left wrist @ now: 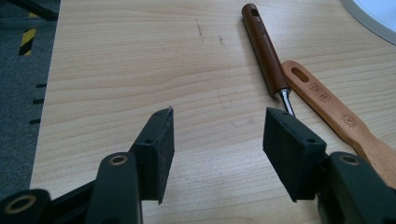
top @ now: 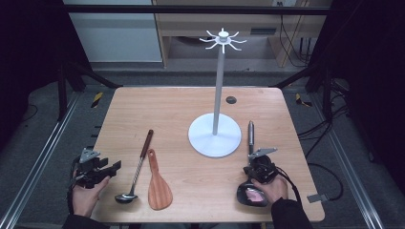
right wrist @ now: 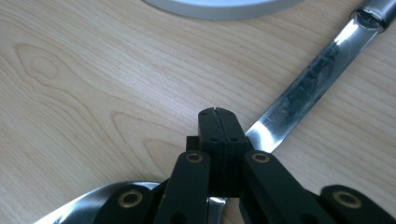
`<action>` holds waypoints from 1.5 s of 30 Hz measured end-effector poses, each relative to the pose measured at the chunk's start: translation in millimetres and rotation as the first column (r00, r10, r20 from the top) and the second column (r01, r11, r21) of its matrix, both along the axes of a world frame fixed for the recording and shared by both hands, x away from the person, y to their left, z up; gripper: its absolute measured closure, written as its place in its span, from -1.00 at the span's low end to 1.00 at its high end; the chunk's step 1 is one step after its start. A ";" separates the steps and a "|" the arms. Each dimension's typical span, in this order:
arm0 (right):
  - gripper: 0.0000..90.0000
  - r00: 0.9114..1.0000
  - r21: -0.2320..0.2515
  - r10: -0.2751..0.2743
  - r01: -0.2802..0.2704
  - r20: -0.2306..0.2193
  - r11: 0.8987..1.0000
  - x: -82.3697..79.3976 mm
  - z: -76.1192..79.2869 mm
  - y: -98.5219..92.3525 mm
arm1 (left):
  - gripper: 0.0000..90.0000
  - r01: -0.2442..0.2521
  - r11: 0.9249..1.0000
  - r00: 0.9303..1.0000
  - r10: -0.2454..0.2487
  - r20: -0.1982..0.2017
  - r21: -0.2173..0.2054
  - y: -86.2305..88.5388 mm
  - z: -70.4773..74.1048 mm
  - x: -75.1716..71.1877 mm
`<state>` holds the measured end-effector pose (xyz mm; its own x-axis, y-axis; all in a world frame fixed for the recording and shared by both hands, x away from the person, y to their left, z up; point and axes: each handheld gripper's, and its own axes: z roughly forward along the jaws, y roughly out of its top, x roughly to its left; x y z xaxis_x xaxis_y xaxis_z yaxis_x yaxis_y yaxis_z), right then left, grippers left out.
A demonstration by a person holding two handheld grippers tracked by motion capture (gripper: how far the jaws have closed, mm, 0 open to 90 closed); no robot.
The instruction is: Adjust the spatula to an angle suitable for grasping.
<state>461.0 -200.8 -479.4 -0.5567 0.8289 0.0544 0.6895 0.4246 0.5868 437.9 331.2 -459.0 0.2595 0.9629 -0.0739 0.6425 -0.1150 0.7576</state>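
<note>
On table: left tool agape, empty; right tool closed beside spoon.

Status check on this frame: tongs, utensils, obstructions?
Left tongs open, empty. Right tongs shut over steel utensil, grip unclear. Ladle, wooden spatula lie flat. Nothing blocks rack.

High view: mounted above the near edge, looking forward and down, far enough back to take in the whole tabletop plus floor beyond. Left gripper view: riding low just behind the fingers, facing across the wood toward the brown ladle handle and wooden spatula, same pair seen left of centre from above. Right gripper view: even closer, almost skimming the surface, pointed at the white stand base, also shared with the overhead shot.
</note>
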 end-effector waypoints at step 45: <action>0.27 0.936 -0.183 -0.329 0.304 -0.122 0.935 83.5 40.8 -28.3 | -0.17 0.039 0.999 0.997 -0.038 -0.074 0.006 0.6 -6.5 7.5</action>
